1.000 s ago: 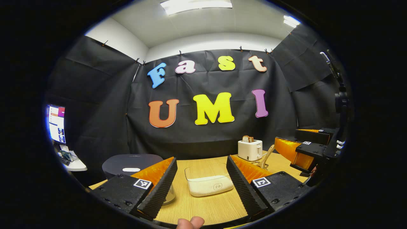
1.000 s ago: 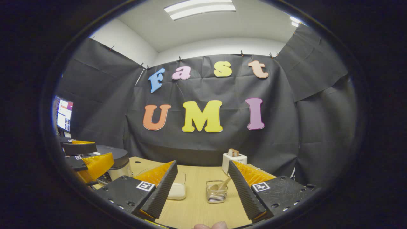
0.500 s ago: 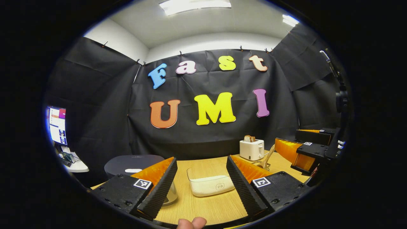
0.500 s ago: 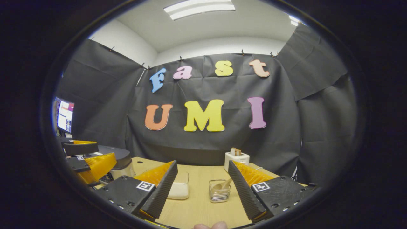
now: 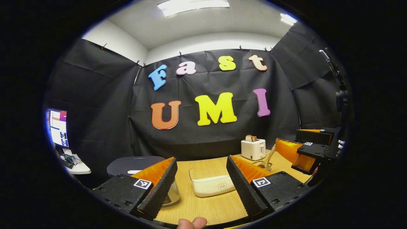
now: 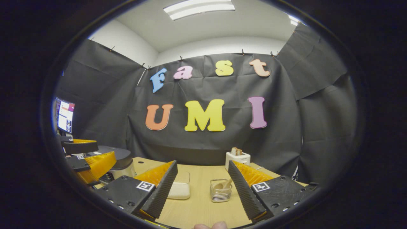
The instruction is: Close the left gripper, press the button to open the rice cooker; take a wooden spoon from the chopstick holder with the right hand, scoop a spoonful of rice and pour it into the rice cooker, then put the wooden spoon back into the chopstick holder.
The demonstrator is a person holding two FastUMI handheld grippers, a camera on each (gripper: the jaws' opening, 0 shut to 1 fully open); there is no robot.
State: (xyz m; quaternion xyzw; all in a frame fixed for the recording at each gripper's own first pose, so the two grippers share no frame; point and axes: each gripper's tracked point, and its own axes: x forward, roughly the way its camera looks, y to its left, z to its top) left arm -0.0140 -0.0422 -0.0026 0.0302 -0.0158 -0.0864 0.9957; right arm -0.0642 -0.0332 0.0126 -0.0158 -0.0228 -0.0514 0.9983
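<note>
Both tools are hovering above the table (image 5: 203, 208) with nothing done yet. The left gripper (image 5: 199, 187) is standing wide open and holding nothing; the right gripper (image 6: 200, 190) is likewise spread wide and empty.

Taking the rice tub (image 5: 212, 184) as the landmark: the rice cooker (image 5: 136, 163), lid down, is sitting to the tub's left, partly hidden behind the left gripper's near finger. The chopstick holder (image 6: 220, 190), with the wooden spoon (image 6: 222, 184) leaning in it, is standing to the tub's right. A toaster (image 5: 253, 149) is standing behind and to the right of the tub.

The step in hand appears to be closing the left gripper before the button press. Recommended procedure:

1. Bring the fingers fully together first, so that they are forming one blunt tip.
2. Swing the tip left of the tub toward the cooker's front; the button itself cannot be made out here.
3. Press squarely and briefly, keeping clear of the rising lid.
4. Keep the right gripper waiting, open, in line with the spoon handle.
</note>
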